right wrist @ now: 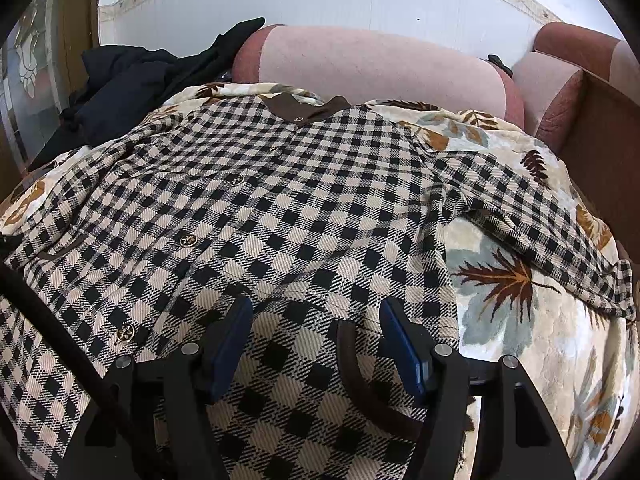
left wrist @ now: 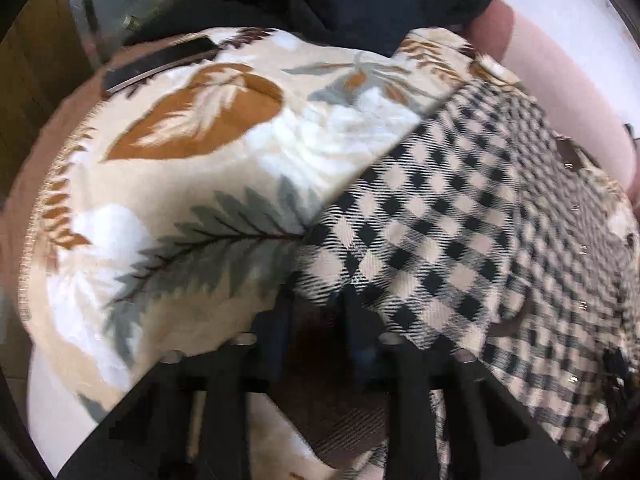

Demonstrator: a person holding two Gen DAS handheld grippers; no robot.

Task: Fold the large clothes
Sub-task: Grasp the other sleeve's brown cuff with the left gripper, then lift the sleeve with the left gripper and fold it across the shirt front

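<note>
Checked shirt (right wrist: 280,208) spread on leaf-print blanket (right wrist: 520,320) over sofa.

Right hand-held gripper (right wrist: 316,312): jaws wide, straddling shirt hem, brown collar (right wrist: 304,110) visible only here. Left hand-held gripper (left wrist: 316,308): blurred, jaws narrow, pinching shirt edge; phone-like black slab (left wrist: 160,62) on blanket seen only here.

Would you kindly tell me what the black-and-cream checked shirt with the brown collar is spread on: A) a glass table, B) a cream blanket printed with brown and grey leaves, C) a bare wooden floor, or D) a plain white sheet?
B: in the right wrist view the black-and-cream checked shirt lies flat on the cream leaf-printed blanket, whose brown and grey leaves show beyond its hem and sleeve.
</note>
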